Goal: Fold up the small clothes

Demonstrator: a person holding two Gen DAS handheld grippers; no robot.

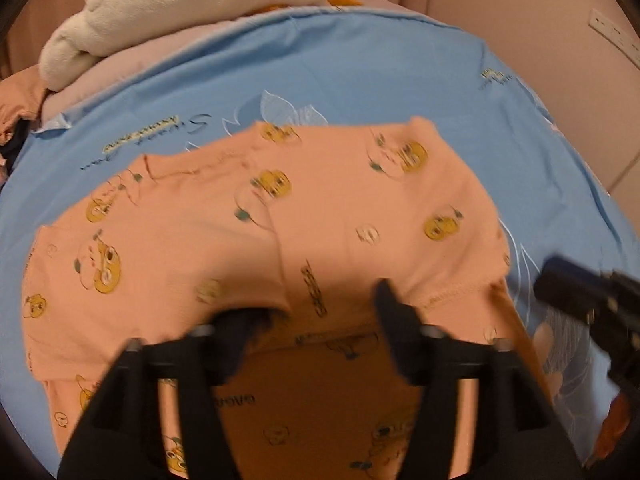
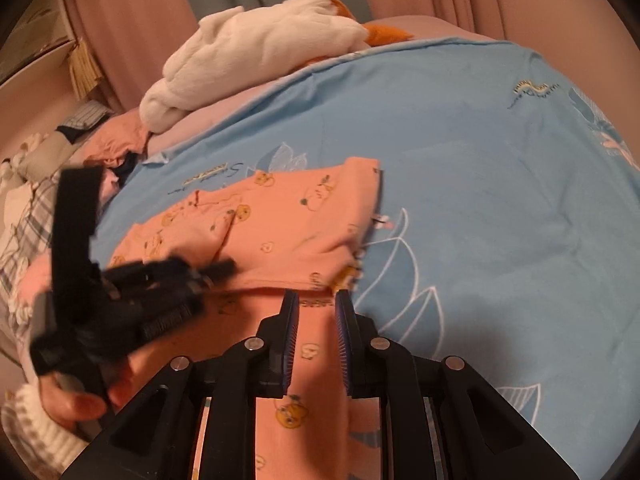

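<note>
A salmon-pink child's garment printed with yellow cartoon figures lies on a blue sheet, its upper layer folded over the lower one. My left gripper is open over the fold's near edge; its pads press on nothing, and the cloth edge drapes over the left fingertip. In the right wrist view the garment sits mid-frame. My right gripper is at the fold's near edge, its jaws a narrow gap apart with pink cloth showing in the gap. Whether the pads pinch that cloth is unclear. The left gripper appears there blurred, held by a hand.
A white plush bundle with an orange part lies at the sheet's far edge. A heap of other clothes is piled at the left. Pink curtains hang behind. The right gripper shows beside the garment's right corner, over the blue sheet.
</note>
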